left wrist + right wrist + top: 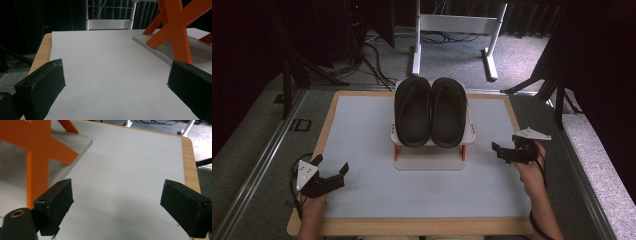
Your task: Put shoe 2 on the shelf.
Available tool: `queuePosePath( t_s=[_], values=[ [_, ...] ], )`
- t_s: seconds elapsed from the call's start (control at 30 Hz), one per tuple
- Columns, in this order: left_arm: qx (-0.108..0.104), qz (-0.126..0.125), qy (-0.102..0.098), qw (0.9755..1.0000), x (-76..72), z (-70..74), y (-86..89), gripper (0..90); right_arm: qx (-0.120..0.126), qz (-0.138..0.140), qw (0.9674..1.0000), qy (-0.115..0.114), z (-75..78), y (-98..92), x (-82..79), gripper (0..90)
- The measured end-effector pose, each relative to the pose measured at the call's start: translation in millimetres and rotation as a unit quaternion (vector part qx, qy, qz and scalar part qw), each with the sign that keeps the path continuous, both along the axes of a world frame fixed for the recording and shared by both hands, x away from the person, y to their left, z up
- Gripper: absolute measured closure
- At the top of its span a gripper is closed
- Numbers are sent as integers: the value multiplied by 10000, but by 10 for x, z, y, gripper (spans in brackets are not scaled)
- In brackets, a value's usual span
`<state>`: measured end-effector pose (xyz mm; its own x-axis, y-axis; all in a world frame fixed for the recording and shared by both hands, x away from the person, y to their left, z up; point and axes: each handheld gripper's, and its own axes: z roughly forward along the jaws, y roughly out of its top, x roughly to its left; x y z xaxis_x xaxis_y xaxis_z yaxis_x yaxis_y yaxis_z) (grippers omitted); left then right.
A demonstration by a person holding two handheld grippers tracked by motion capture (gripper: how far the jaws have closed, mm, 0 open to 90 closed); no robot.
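Observation:
Two black slippers, one beside the other, lie side by side on a small white rack with orange legs, at the far middle of the white table top. My left gripper rests open near the front left corner, pointing toward the rack, with nothing between its jaws. My right gripper is open at the right of the rack, just above the table. In the left gripper view the open left gripper faces bare table, with an orange leg at the right. In the right gripper view the open right gripper has an orange leg at its left.
The table has a wooden rim. Beyond its far edge stands a white desk frame, with cables on the grey floor. A metal rail runs along the left side, and dark stands rise at both sides.

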<state>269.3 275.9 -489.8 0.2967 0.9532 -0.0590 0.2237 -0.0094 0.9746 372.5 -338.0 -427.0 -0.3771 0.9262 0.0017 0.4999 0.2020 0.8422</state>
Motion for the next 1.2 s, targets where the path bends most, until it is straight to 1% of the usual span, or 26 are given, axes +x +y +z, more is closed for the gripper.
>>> queuePosePath(
  t_s=[0.07, 0.13, 0.17, 0.2, 0.27, 0.33, 0.4, 0.43, 0.5, 0.53, 0.63, 0.8, 0.83, 0.87, 0.9, 1.03, 1.13, 1.17, 1.2],
  values=[
    [-8, 4, -3, 10000, 0, 0, -1, 8, 20, -68, 10000, -51, -65, -25, -42, 104],
    [-4, 2, -2, 10000, 0, 0, -1, 9, -39, -137, 9999, -98, -131, -50, -79, 104],
    [-9, 4, -2, 10000, 0, 0, -1, 9, -31, -169, 9998, -138, -161, -65, -99, 104],
    [-9, 3, -2, 10000, 0, 0, -1, 9, 16, -198, 9997, -143, -186, -80, -118, 104],
    [-10, 2, 3, 10000, 1, 0, -1, 8, 28, -249, 9996, -159, -233, -109, -150, 104],
    [-9, -1, 6, 10000, 2, 0, 0, 9, -3, -284, 9995, -122, -257, -122, -164, 104],
    [-14, 0, 4, 10000, 1, 0, 0, 9, -81, -394, 9991, -110, -332, -160, -212, 104],
    [-13, -1, 4, 10000, 1, 0, 0, 9, -82, -427, 9990, -138, -352, -175, -224, 104],
    [-12, 1, 6, 10000, 2, 0, -1, 8, -161, -511, 9984, -169, -387, -198, -247, 105],
    [-12, 1, 6, 10000, 2, 0, -1, 8, -161, -511, 9984, -169, -387, -198, -247, 105],
    [-23, -4, 9, 10000, 2, 0, 1, 8, -182, -536, 9980, -264, -433, -226, -296, 105],
    [-29, -2, 1, 10000, 0, -1, 1, 8, -69, -589, 9976, -358, -431, -241, -356, 104],
    [-25, 1, 0, 10000, -1, -1, 2, 8, -100, -577, 9975, -397, -439, -243, -371, 105],
    [-26, -3, 0, 10000, -1, -1, 2, 9, -186, -627, 9967, -485, -461, -254, -406, 105],
    [-25, -2, 2, 10000, -1, -1, 2, 8, -162, -625, 9966, -517, -472, -268, -422, 105],
    [-17, -1, 0, 10000, -1, 0, 1, 9, -122, -688, 9960, -562, -492, -326, -466, 104],
    [-16, 6, -16, 10000, -4, -1, 1, 8, -174, -743, 9954, -579, -494, -340, -493, 105],
    [-13, 7, -25, 10000, -7, -1, 1, 9, -150, -743, 9953, -604, -497, -351, -511, 105],
    [-16, 6, -25, 10000, -6, -2, 1, 8, -95, -803, 9945, -667, -492, -369, -542, 105]
  ],
)
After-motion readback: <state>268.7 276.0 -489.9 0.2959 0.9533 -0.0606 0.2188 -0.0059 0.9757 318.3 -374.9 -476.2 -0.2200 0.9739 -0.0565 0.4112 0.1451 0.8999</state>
